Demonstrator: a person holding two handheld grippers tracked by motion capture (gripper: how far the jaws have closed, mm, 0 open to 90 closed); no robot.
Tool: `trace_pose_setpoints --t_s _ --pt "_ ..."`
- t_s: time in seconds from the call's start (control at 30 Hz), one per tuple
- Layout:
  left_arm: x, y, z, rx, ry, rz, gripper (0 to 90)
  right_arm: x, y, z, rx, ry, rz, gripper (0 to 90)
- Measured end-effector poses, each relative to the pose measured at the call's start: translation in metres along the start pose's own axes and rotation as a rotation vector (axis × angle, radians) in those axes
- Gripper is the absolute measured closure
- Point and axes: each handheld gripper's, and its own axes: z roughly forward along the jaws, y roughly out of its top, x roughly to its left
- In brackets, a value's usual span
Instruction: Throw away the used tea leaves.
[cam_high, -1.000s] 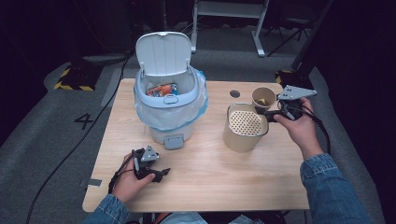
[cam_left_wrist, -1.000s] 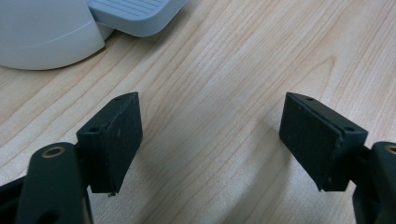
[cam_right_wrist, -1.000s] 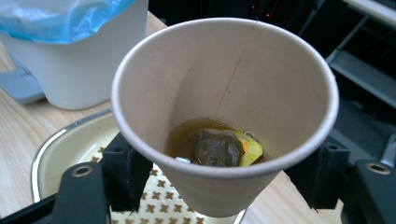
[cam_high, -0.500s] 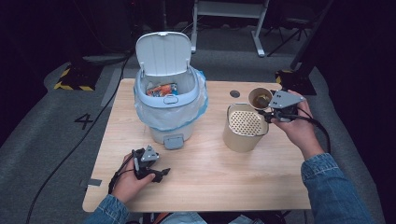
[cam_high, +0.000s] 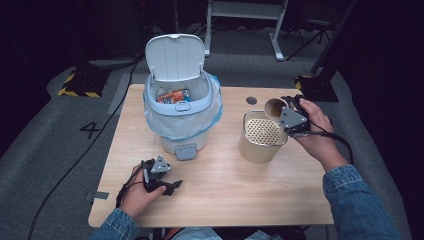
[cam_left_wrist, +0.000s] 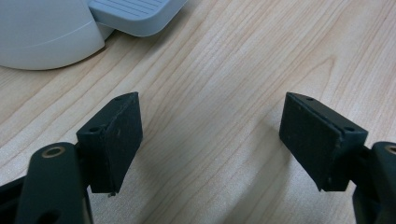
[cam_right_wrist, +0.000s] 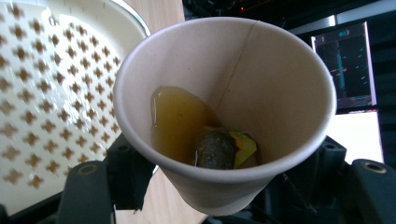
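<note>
The jaws of the right gripper (cam_high: 286, 111) had just been closing and were pinched on a paper cup (cam_right_wrist: 224, 112), tilted over the perforated beige container (cam_high: 262, 136), brown liquid (cam_right_wrist: 175, 116) pooled inside. The left gripper (cam_left_wrist: 210, 140) was held spread above the wooden table (cam_high: 225, 185), near the bin (cam_high: 182, 107).

wooden table (cam_high: 235, 190), pedal bin (cam_high: 182, 112), perforated canister (cam_high: 261, 140)

Cup (cam_right_wrist: 224, 112) hides right tool's (cam_right_wrist: 224, 186) pads.
</note>
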Motion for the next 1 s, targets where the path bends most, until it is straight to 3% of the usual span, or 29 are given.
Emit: trace_pose_setpoints --t_s 0.1,0.27,0.4,0.53,0.57,0.63,1.0 --pt "0.0 0.0 0.0 0.0 0.0 0.0 22.0 0.003 0.002 0.002 0.029 -0.015 -0.075 32.1" --pt "0.0 0.0 0.0 0.0 0.0 0.0 22.0 0.008 0.004 0.003 0.044 -0.03 -0.148 32.3" --pt "0.0 0.0 0.0 0.0 0.0 0.0 22.0 0.013 0.006 0.003 0.08 -0.072 -0.227 32.8" --pt "0.0 0.0 0.0 0.0 0.0 0.0 22.0 0.02 0.011 0.003 0.143 -0.129 -0.343 32.9" --pt "0.0 0.0 0.0 0.0 0.0 0.0 22.0 0.022 0.014 0.003 0.176 -0.155 -0.407 33.0" --pt "0.0 0.0 0.0 0.0 0.0 0.0 22.0 0.025 0.018 0.004 0.204 -0.181 -0.466 32.9" --pt "0.0 0.0 0.0 0.0 0.0 0.0 22.0 0.033 0.03 0.004 0.274 -0.276 -0.706 32.9"
